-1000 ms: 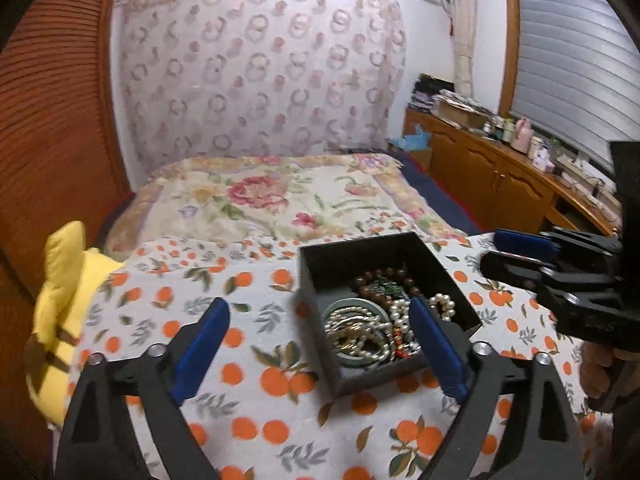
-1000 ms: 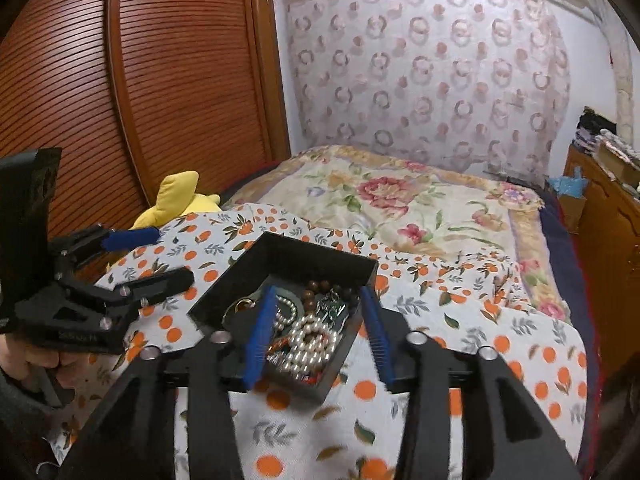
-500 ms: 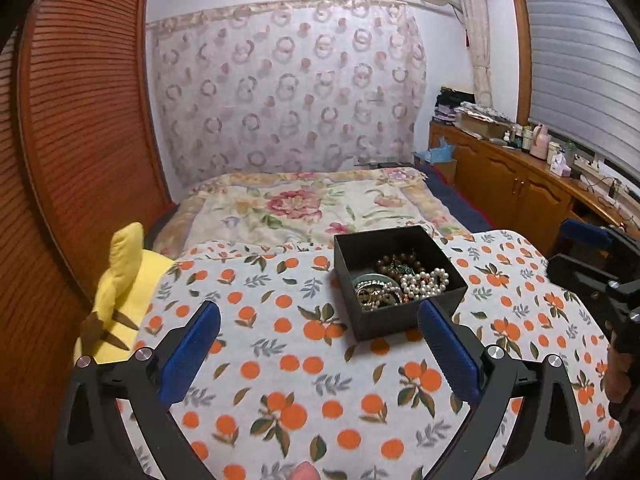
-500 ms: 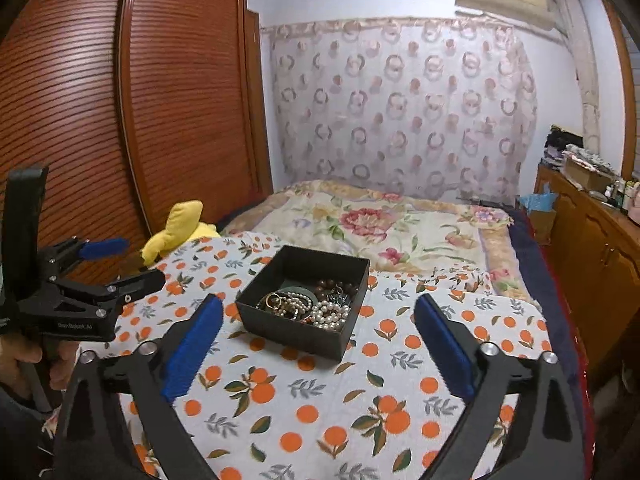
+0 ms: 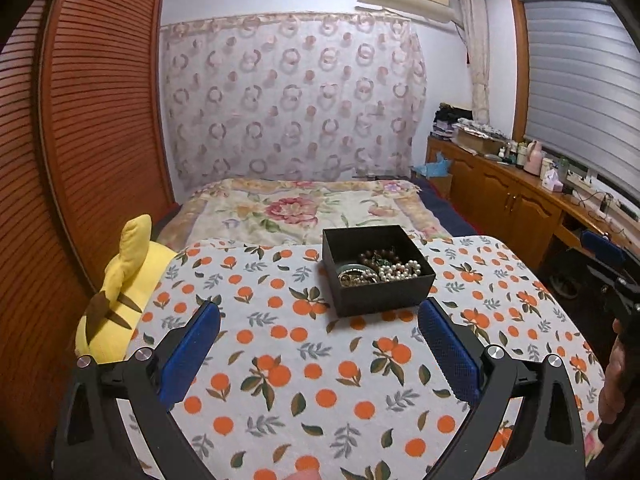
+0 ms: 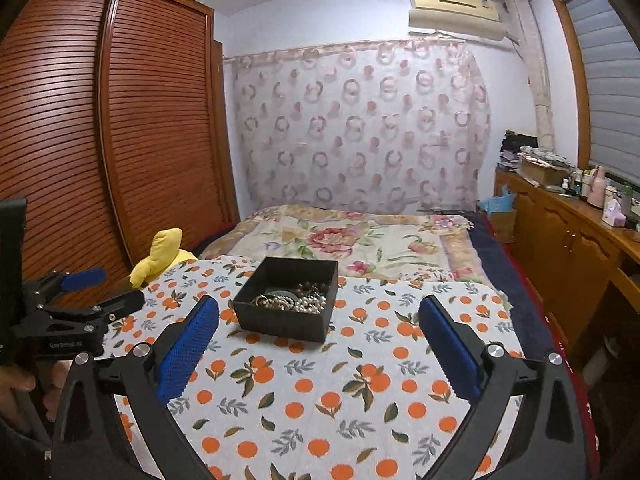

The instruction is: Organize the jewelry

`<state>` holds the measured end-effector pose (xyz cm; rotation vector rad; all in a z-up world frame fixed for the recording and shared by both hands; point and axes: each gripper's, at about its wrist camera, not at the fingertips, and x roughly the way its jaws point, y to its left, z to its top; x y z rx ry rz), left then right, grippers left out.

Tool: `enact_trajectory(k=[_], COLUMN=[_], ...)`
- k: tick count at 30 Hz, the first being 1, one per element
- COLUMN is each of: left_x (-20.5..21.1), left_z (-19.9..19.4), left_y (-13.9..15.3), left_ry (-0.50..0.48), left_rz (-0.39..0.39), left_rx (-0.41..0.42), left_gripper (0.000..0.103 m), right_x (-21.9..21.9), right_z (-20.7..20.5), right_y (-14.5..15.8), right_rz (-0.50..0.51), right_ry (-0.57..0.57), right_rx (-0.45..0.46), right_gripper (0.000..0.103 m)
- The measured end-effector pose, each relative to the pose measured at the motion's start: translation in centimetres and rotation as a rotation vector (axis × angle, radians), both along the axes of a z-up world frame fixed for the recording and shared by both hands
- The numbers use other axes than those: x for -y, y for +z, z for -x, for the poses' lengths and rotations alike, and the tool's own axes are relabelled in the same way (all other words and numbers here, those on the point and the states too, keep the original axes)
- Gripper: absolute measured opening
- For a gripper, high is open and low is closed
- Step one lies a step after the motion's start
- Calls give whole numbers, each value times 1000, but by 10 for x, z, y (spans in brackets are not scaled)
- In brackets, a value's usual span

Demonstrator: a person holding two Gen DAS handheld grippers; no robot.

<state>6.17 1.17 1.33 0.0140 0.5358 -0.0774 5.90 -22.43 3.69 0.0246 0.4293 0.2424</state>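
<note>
A: Where is the jewelry point(image 5: 380, 270)?

B: All heaped in the black box point(image 5: 384, 300) at twelve o'clock on the orange-print cloth point(image 5: 320, 380) — nothing loose outside, so sorting looks done.

A: Grippers?

B: Left gripper point(image 5: 318, 346) and right gripper point(image 6: 318, 344) spread wide, empty — cloth edges well apart from the box, plush toy point(image 5: 120, 292) at nine.

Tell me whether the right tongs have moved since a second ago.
Yes. The right tongs have pulled back and up from the black box: earlier their tips straddled it, now it sits small and far ahead on the orange-print cloth.
</note>
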Motion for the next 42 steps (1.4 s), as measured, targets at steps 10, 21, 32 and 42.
enact_trajectory(k=[10, 21, 32, 42], left_x=[-1, -1, 3, 7], left_z=[11, 13, 15, 18], left_y=[-2, -4, -5, -5], left_ry=[11, 9, 10, 10], left_rz=[11, 13, 1, -4], left_rx=[9, 4, 12, 17], left_gripper=[96, 96, 96, 96], right_x=[-2, -2, 1, 4], right_z=[3, 3, 1, 2], right_y=[-11, -12, -15, -17], right_rz=[-17, -16, -18, -23], right_ry=[-17, -18, -22, -26], right_rx=[-7, -8, -14, -14], right_gripper=[101, 101, 101, 101])
